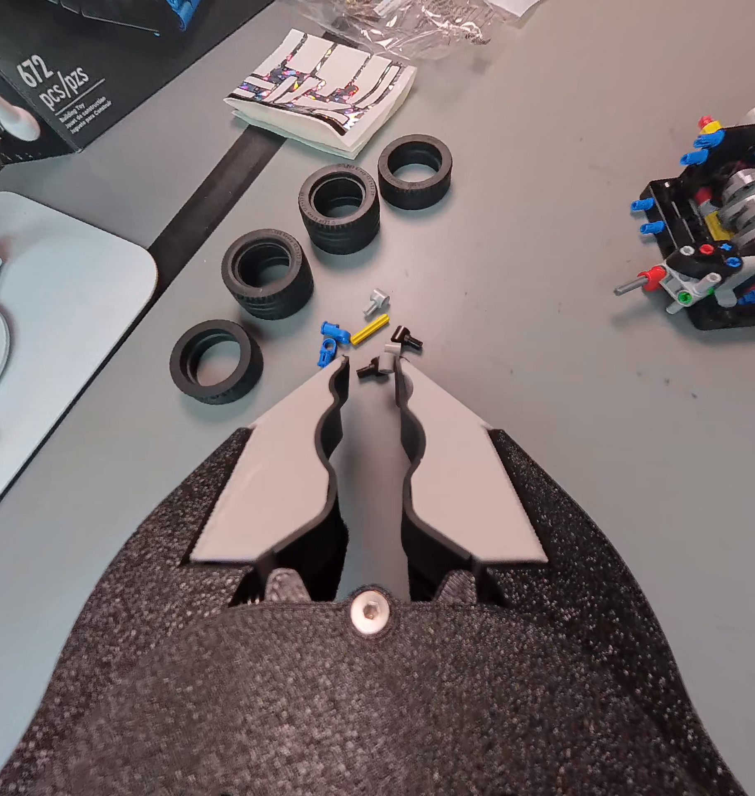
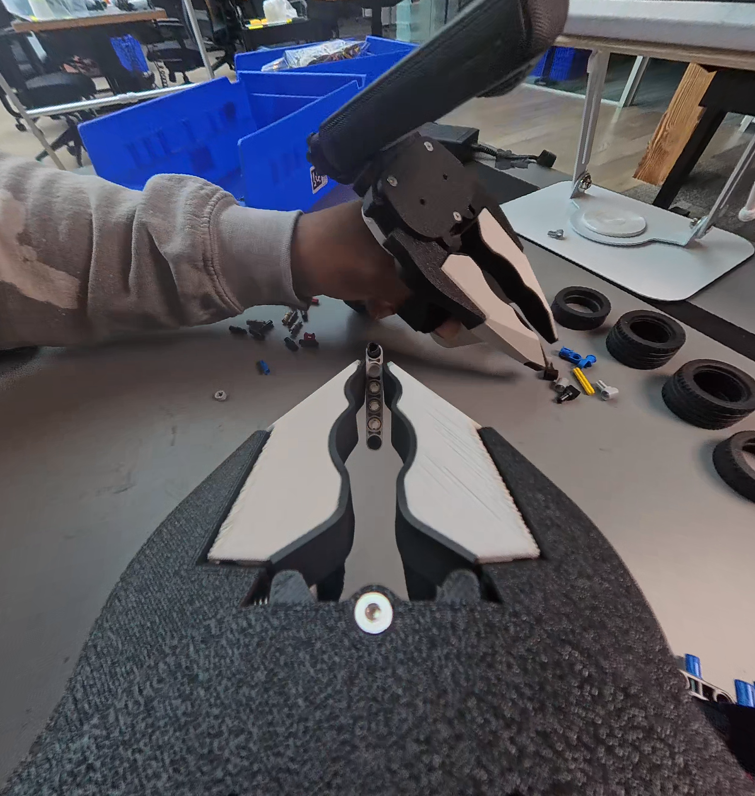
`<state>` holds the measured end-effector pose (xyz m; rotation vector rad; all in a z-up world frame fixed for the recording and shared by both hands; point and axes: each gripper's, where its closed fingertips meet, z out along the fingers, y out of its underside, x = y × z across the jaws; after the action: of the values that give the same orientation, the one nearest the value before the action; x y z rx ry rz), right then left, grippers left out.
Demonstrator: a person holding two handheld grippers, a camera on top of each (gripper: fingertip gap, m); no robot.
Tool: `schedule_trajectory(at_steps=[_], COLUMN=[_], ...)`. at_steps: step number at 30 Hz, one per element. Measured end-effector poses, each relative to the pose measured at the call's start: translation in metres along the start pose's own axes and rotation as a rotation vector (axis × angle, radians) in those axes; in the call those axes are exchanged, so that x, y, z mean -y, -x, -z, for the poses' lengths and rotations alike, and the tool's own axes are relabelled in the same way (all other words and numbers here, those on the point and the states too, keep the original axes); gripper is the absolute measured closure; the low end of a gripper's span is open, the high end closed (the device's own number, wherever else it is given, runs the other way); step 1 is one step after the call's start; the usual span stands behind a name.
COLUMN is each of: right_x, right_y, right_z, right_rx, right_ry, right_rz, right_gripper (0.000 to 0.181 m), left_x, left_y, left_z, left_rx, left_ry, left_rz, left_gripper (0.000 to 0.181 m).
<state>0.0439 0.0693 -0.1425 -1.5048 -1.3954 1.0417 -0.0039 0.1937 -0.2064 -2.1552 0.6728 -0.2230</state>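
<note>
**Left tips over small pin; right clamping beam**

Left gripper (image 1: 369, 364) parted narrowly, tips straddling a dark pin (image 1: 367, 367) on the grey table (image 1: 539, 430), tyres (image 1: 267, 273) far-left. Right gripper (image 2: 373, 366) pinched a grey holed beam (image 2: 373, 398) lengthwise, likely for steadiness.

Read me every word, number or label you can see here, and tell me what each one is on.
Black box, top left in the left wrist view: white printed number and words, legible, but I do not quote writing.
Black tyres: raised sidewall lettering, too small to read.
Blue bin, right wrist view: square black-and-white code sticker, no words.
Sticker sheet: shiny shapes only, no letters visible.
</note>
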Motion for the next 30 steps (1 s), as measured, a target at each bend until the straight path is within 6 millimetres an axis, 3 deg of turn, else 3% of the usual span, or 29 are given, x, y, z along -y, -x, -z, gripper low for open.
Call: schedule_trajectory(at_steps=[1, 6, 9, 21, 30], right_x=[0.000, 0.000, 0.002, -0.002, -0.005], right_y=[0.000, 0.007, 0.010, -0.001, -0.003], right_z=[0.000, -0.005, -0.011, -0.010, -0.006], right_rx=[0.000, 0.014, 0.023, -0.033, -0.038], right_ry=[0.001, 0.000, -0.004, 0.003, 0.015], right_rz=[0.002, 0.023, 0.024, 0.021, 0.029], right_gripper=[0.174, 0.174, 0.174, 0.174, 0.174], left_x=[0.000, -0.002, -0.003, -0.016, -0.013], left_y=[-0.003, -0.011, -0.008, 0.008, 0.001], left_z=[0.008, 0.063, 0.078, 0.010, -0.007], left_rx=[-0.011, -0.005, 0.003, 0.022, -0.070], left_ry=[-0.019, -0.134, -0.183, 0.023, 0.085], left_rz=[0.006, 0.007, 0.010, -0.081, -0.072], left_gripper=[0.159, 0.155, 0.158, 0.163, 0.159])
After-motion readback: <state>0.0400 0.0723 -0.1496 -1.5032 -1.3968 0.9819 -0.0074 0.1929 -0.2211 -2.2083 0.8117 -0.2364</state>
